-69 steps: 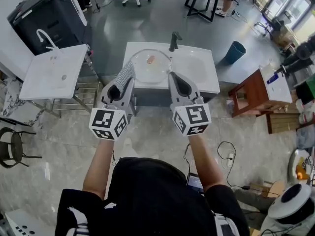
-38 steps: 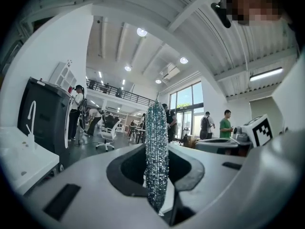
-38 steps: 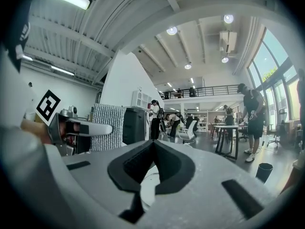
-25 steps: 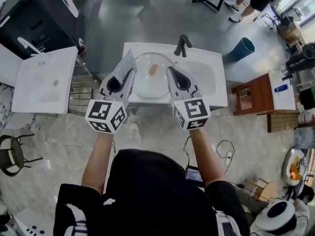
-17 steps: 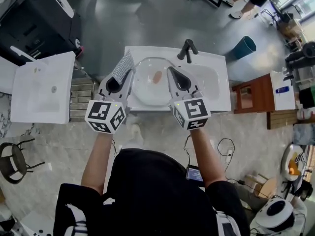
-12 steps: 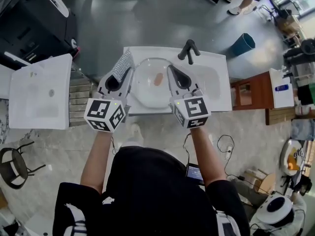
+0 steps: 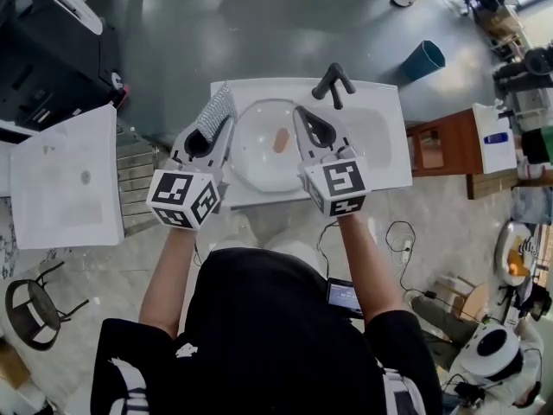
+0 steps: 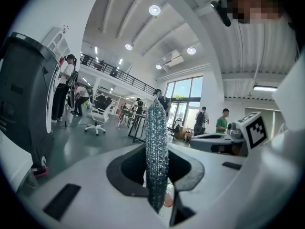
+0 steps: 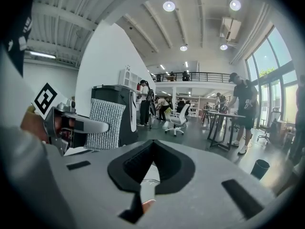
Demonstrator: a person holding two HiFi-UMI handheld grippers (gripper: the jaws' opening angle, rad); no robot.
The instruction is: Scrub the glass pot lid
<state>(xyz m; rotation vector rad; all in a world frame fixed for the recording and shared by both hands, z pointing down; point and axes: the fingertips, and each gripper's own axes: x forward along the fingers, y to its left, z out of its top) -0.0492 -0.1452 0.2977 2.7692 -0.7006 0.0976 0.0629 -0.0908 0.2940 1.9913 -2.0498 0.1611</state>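
Gripping a silvery mesh scouring pad (image 8: 156, 161) edge-on in the clenched jaws of the left gripper (image 7: 218, 126), the pad standing up past the jaw tips. Hovering that gripper over the left rim of the white washbasin (image 7: 384, 158). Showing bold black-and-white square patterns, not letters, on its marker cube (image 7: 183, 199).

Lying in the bowl of the washbasin, between the two grippers in the head view and lower than both: the glass pot lid (image 7: 259, 158), round and clear, with a pinkish knob (image 7: 281, 138) near its middle. Sitting apart from both pairs of jaws. Peeking through the slit beneath the right jaws in the right gripper view as well.

Pressing the jaws of the right gripper (image 7: 302, 118) together on nothing, by the lid's right edge. Carrying the same kind of square pattern on that gripper's cube (image 7: 337, 188).

Standing behind the bowl, just right of that gripper's tip: a black faucet (image 7: 333, 83). Resting farther right on the grey floor: a teal bin (image 7: 426, 59).
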